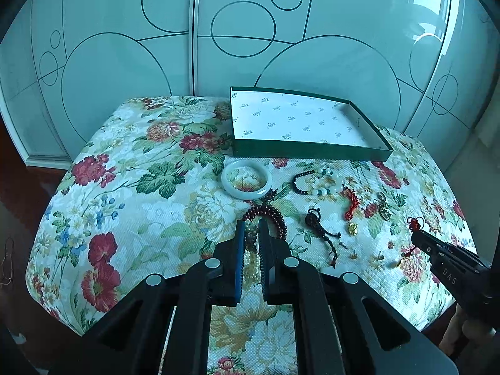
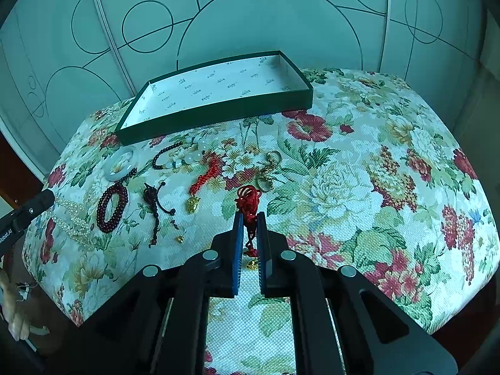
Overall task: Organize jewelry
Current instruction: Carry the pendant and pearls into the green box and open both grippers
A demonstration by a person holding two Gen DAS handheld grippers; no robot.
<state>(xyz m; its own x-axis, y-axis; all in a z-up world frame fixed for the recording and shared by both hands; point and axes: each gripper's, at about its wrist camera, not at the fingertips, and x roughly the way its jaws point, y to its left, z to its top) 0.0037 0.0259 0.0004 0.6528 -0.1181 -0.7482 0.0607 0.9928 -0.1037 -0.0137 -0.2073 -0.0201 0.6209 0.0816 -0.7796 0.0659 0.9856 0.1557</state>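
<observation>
The left tool [image 1: 251, 225] is pinched shut on a pearl strand [image 1: 252, 238], the right tool [image 2: 250, 217] on a red knot charm [image 2: 248, 198]; both are light, limp, snag-prone, so the cord is probably the best hold. Each hangs between its jaws over the floral bed [image 2: 359, 187], near the empty box [image 2: 218, 115]

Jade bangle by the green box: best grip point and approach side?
Pinch the jade bangle across its rim on the near-left arc, one finger inside the ring, one outside, coming down from above. It lies flat on the floral cloth, so its sides offer little to grip. The far side sits close to the green box and the dark red bead bracelet crowds the near-right.
</observation>
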